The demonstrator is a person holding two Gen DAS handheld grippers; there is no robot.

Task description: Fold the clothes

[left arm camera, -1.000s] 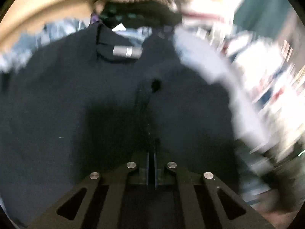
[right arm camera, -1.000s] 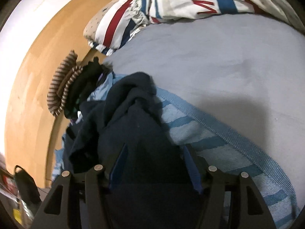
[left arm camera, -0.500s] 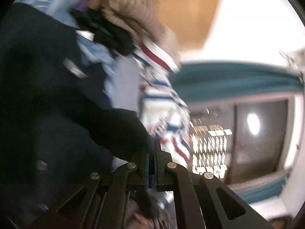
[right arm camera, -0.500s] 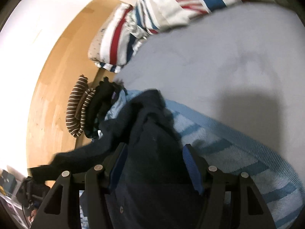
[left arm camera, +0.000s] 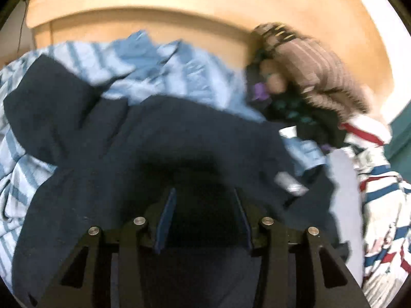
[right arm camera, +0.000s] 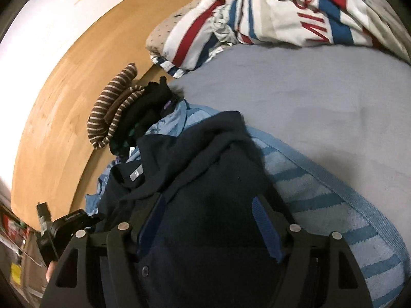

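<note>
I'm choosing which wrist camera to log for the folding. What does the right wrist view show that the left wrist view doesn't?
Only the right wrist view shows the open grey sheet, a button on the garment, and the left gripper at the lower left. Only the left wrist view shows the striped towel left of the garment. Both share the navy garment, the brown striped knit, the wooden headboard and opening jaws with nothing gripped.

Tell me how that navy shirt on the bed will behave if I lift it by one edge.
The navy shirt lies rumpled in soft folds, so it will probably sag and drape, not hold shape. Being spread across the striped blue towel, it may drag the towel along. Its buttoned front suggests layers that could slide apart when lifted.
</note>
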